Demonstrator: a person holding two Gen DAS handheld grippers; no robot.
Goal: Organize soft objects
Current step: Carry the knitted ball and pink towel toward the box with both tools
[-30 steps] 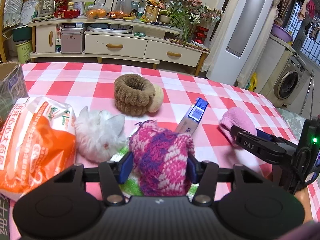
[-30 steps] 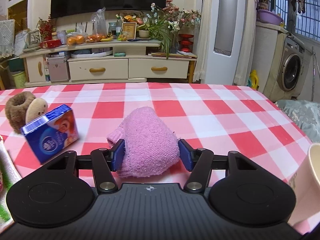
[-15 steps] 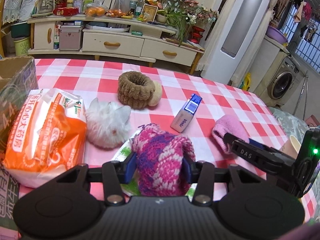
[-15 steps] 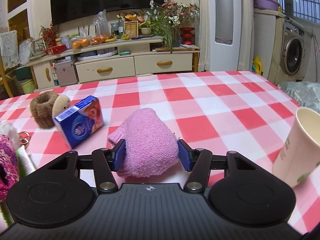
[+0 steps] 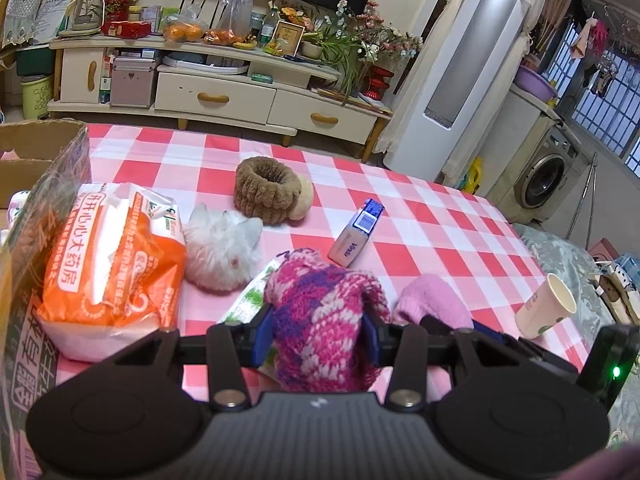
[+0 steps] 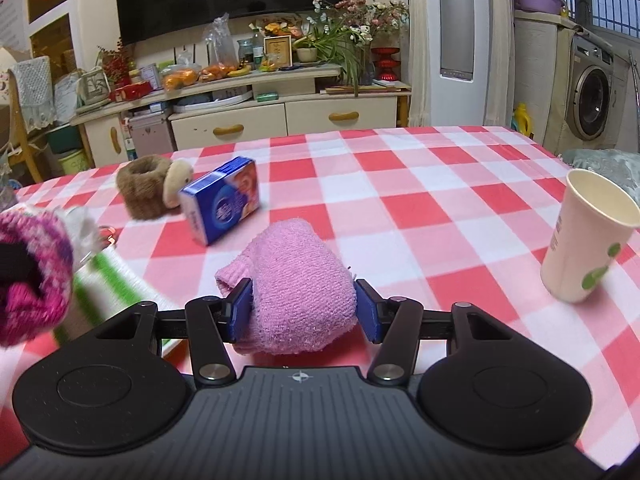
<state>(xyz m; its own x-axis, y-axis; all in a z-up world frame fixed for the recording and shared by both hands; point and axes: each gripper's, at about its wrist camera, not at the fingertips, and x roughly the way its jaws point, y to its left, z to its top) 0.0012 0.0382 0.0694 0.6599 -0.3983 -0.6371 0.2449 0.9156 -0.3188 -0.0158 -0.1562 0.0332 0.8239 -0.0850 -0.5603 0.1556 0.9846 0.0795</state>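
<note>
My left gripper (image 5: pixel 318 336) is shut on a magenta and purple knitted hat (image 5: pixel 324 316), held above the checked tablecloth (image 5: pixel 420 240). It also shows at the left edge of the right wrist view (image 6: pixel 32 276). My right gripper (image 6: pixel 302 308) is shut on a pink knitted sock (image 6: pixel 300 284), also seen in the left wrist view (image 5: pixel 432 296). A white fluffy toy (image 5: pixel 220 252) and a brown plush ring with a beige head (image 5: pixel 268 192) lie on the cloth further away.
An orange and white plastic bag (image 5: pixel 108 264) lies at the left beside a cardboard box (image 5: pixel 44 168). A blue tissue pack (image 6: pixel 222 204) lies mid-table. A paper cup (image 6: pixel 588 240) stands at the right. A green and white packet (image 5: pixel 248 300) lies under the hat.
Both grippers have lifted and pulled back from the table with the hat and the sock still held. The paper cup has come into view at the right.
</note>
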